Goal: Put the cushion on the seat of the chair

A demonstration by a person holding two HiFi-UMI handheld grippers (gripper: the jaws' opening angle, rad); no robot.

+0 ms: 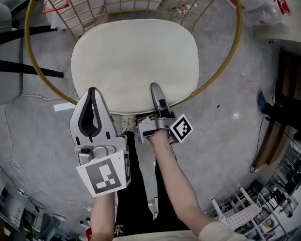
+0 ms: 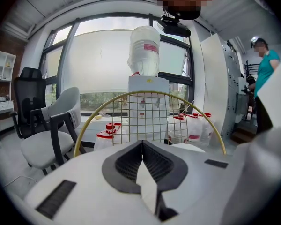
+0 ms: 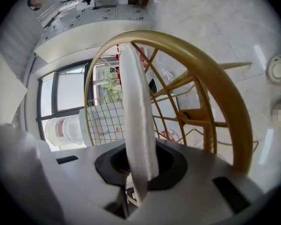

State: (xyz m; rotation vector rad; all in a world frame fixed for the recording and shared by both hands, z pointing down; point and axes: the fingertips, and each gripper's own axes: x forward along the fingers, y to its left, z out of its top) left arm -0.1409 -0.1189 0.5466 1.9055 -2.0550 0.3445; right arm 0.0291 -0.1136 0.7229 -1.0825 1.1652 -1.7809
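A cream oval cushion lies on the seat of the gold wire chair. My right gripper is shut on the cushion's near edge. In the right gripper view the cushion shows edge-on as a white strip running between the jaws of that gripper, with the gold ring beside it. My left gripper hovers at the cushion's front left edge, its tips together and nothing held. In the left gripper view the left gripper points at the chair's wire back.
A grey chair with black legs stands left of the gold chair. Red-capped water bottles and a large jug stand behind it. A person in teal stands far right. Cables run over the floor at left.
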